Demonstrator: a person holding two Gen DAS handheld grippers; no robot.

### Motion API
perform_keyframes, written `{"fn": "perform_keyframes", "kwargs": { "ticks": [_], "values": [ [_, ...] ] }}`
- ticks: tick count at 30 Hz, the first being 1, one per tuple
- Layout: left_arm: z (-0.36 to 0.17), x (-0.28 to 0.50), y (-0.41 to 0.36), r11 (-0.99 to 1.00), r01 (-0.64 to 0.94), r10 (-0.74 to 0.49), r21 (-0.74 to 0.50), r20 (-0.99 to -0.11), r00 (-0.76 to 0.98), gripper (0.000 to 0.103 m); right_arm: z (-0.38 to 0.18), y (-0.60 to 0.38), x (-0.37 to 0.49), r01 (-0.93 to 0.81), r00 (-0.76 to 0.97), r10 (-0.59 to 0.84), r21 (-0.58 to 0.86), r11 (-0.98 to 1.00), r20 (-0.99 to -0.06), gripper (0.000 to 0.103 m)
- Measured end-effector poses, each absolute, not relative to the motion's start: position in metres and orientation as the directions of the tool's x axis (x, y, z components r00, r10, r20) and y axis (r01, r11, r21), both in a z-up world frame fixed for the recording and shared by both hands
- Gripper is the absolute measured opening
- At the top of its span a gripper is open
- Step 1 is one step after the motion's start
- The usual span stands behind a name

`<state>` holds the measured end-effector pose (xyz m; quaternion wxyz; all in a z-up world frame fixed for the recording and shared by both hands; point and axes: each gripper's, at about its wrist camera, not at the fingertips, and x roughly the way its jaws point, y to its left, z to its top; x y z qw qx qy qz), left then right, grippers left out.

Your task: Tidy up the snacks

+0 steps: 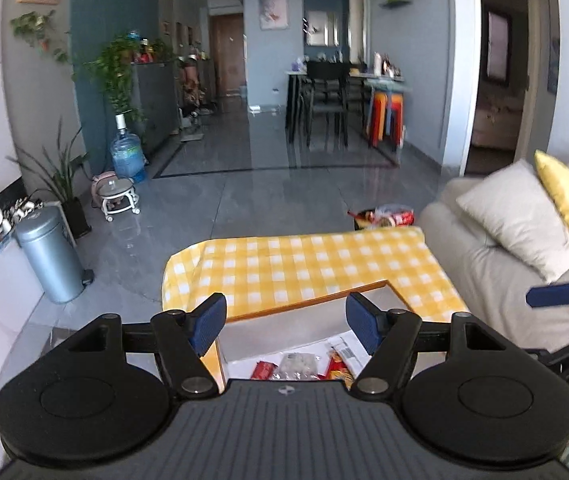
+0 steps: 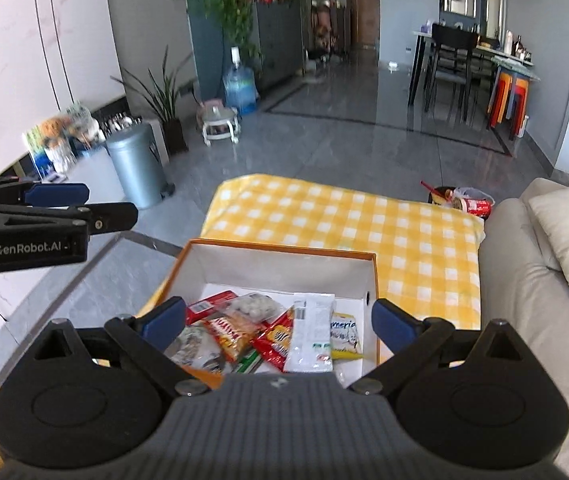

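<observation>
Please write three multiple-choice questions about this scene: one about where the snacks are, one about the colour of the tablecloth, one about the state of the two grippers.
1. Where do the snack packets lie?
A. inside the box
B. on the sofa
C. on the floor

2. What colour is the checked tablecloth?
A. red and white
B. yellow and white
C. blue and white

3. How are the left gripper and right gripper?
A. both open
B. both shut on packets
C. only one open

Answers: 1 A, packets rest between the box walls; 2 B, yellow checks show; 3 A, fingers stand apart, holding nothing.
</observation>
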<state>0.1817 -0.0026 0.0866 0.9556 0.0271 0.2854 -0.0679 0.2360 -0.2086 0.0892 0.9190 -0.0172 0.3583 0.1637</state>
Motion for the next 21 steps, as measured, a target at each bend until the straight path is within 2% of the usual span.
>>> {"fn": "perform_keyframes", "kwargs": {
  "ticks": [2,6,11,15,21],
  "values": [
    [0.087,0.164,0.0,0.99,0.138,-0.119,-0.006,-0.545,0.83,0.086,0.092,-0.211,0.212,-0.312,0.706,0.294,0.089,0.946,-0.645,0.096],
    [0.084,0.131,-0.001,0.991,0.129,-0.093,0.033,-0.527,0.845,0.093,0.09,-0.215,0.167,-0.298,0.738,0.269,0.06,0.953,-0.618,0.099],
    [0.063,0.098,-0.008,0.99,0.095,-0.023,0.106,-0.541,0.841,0.094,0.071,-0.213,0.125,-0.256,0.755,0.22,0.032,0.966,-0.618,0.099],
    [0.042,0.081,-0.007,0.992,0.054,0.02,0.113,-0.569,0.822,0.094,0.058,-0.212,0.103,-0.224,0.766,0.191,0.023,0.974,-0.614,0.099],
    [0.012,0.074,-0.004,0.994,0.022,0.055,0.108,-0.659,0.75,0.094,0.038,-0.206,0.086,-0.197,0.772,0.161,0.009,0.98,-0.615,0.099]
  ]
}}
